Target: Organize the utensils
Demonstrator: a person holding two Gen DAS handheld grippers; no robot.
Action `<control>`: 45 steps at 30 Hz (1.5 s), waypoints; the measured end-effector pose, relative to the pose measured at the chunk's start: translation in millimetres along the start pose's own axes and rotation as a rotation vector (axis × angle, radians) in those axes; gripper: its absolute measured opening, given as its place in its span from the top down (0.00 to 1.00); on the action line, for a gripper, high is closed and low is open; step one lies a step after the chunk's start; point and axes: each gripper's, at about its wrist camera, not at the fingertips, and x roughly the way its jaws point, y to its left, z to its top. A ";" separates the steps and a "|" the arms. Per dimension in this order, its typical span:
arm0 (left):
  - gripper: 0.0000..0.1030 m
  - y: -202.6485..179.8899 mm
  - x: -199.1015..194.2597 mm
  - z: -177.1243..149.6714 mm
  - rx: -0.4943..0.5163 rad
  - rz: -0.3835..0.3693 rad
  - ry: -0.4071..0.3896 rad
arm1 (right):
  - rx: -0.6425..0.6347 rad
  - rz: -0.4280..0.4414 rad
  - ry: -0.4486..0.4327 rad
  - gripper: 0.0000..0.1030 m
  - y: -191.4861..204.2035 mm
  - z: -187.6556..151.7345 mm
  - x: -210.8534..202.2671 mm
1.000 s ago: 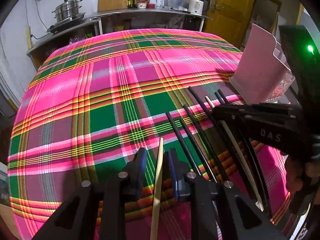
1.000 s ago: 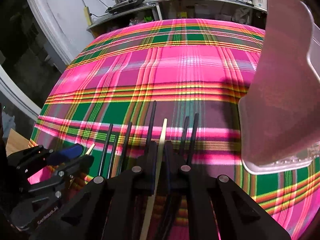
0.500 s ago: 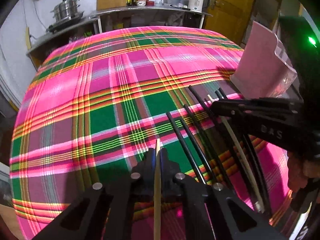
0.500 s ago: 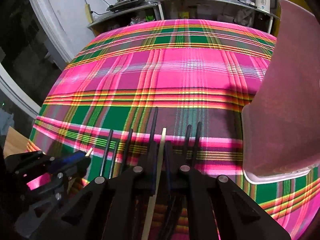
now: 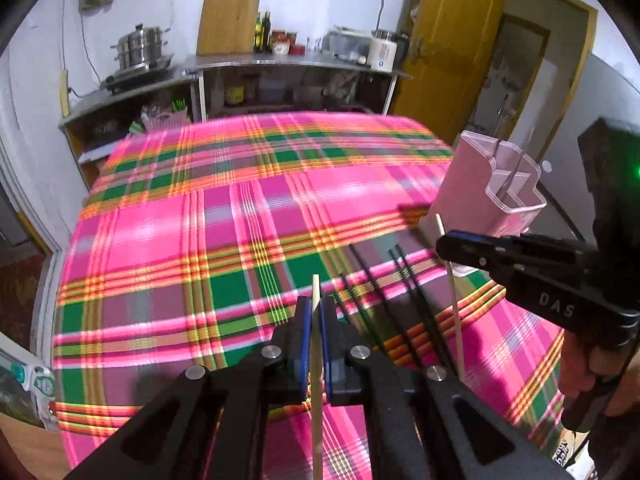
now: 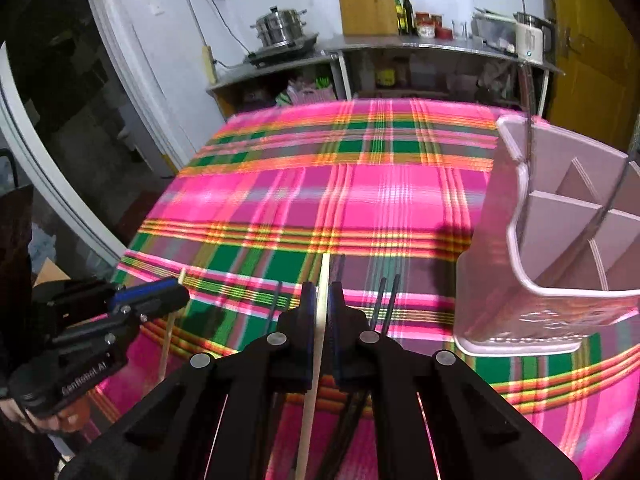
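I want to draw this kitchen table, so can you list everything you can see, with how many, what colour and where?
Light chopsticks: two, pale wood, one clamped in each gripper, lifted off the cloth.
Black chopsticks: several, black, lying on the cloth between the grippers.
Utensil holder: one, pink, divided compartments, standing on the table's right side.
Tablecloth: one, pink, green and orange plaid, covering the table.
Steamer pot: one, silver, on the back counter.
Cutting board: one, wooden, leaning on the wall.
Door: one, yellow, back right.
Left gripper: black, blue pads, jaws shut.
Right gripper: black, jaws shut.
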 end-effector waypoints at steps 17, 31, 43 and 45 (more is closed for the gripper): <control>0.96 -23.6 -83.5 15.7 0.032 -0.027 -0.140 | -0.012 0.005 -0.166 0.94 10.8 -2.4 -92.2; 0.96 -54.9 -99.5 34.7 0.041 -0.106 -0.175 | -0.013 -0.020 -0.249 0.94 5.1 -7.2 -139.5; 0.96 -99.4 -82.5 51.5 0.064 -0.209 -0.151 | 0.032 -0.071 -0.268 0.94 -25.2 -14.3 -158.9; 0.96 -107.0 -80.8 57.9 0.070 -0.223 -0.153 | 0.044 -0.084 -0.279 0.94 -33.3 -11.9 -164.0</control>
